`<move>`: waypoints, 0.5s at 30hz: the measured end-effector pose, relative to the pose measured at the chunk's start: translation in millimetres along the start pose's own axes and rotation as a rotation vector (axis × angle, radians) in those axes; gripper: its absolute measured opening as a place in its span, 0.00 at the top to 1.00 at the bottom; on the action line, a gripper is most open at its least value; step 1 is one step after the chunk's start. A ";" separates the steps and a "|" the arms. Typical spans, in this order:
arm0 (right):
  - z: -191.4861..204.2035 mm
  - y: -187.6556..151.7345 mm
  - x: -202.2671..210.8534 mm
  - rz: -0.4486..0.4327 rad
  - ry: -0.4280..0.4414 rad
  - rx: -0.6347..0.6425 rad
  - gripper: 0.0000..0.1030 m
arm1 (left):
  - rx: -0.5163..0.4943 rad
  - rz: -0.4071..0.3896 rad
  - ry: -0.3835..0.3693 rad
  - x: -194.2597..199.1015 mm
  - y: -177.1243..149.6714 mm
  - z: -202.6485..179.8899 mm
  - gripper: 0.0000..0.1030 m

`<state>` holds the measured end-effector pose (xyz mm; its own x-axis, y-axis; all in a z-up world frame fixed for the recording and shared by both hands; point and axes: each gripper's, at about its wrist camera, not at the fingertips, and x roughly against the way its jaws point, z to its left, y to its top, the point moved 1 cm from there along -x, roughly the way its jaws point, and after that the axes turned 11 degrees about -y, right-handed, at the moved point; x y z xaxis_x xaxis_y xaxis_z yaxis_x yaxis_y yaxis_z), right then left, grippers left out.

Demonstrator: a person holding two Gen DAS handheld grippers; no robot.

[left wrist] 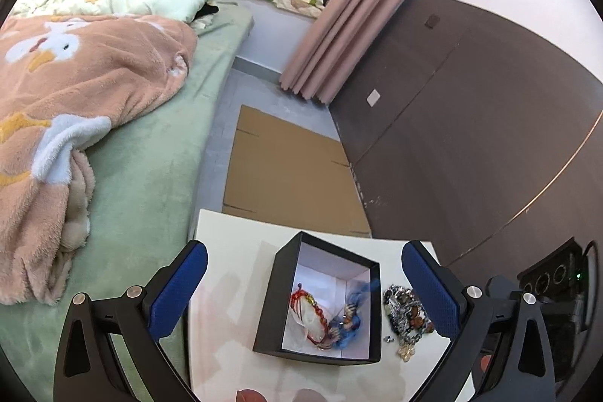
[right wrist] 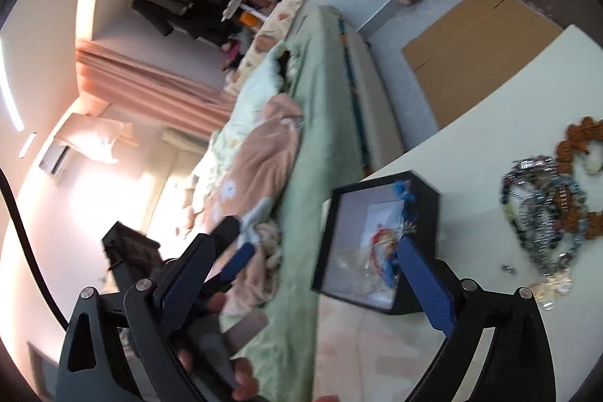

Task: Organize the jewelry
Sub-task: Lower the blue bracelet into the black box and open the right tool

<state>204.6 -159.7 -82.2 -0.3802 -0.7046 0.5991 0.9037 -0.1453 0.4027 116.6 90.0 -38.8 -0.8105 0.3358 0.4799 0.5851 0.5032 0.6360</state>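
A black box (left wrist: pixel 275 292) with a white inside stands on the white table (left wrist: pixel 233 251). Inside lie a red beaded bracelet (left wrist: pixel 307 304) and a blue tasselled piece (left wrist: pixel 352 323). A pile of dark beaded jewelry (left wrist: pixel 405 311) lies on the table right of the box. My left gripper (left wrist: pixel 305 274) is open and empty, its fingers either side of the box, above it. In the right wrist view the box (right wrist: pixel 422 202) and the jewelry pile (right wrist: pixel 542 210) show again. My right gripper (right wrist: pixel 301 262) is open and empty, left of the pile, with its right finger (right wrist: pixel 422 281) over the box.
A bed with a green sheet (left wrist: pixel 150 153) and a pink blanket (left wrist: pixel 75 93) runs along the table's left side. Flat cardboard (left wrist: pixel 286 172) lies on the floor beyond the table. A dark panelled wall (left wrist: pixel 471 123) stands to the right. The left gripper shows in the right wrist view (right wrist: pixel 233 251).
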 end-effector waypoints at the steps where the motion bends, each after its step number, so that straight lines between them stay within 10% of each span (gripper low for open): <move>1: -2.6 0.5 4.7 -0.009 -0.006 -0.001 0.05 | -0.004 -0.005 0.002 0.8 0.6 -0.8 0.00; 15: -47.2 17.1 83.6 -0.164 -0.235 0.000 0.00 | -0.099 0.047 -0.034 -18.1 -13.4 -41.4 0.00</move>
<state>197.6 -253.9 -57.9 -0.5564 -0.4912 0.6702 0.8265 -0.2442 0.5072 124.6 44.2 -31.0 -0.7815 0.3852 0.4908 0.6211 0.4057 0.6705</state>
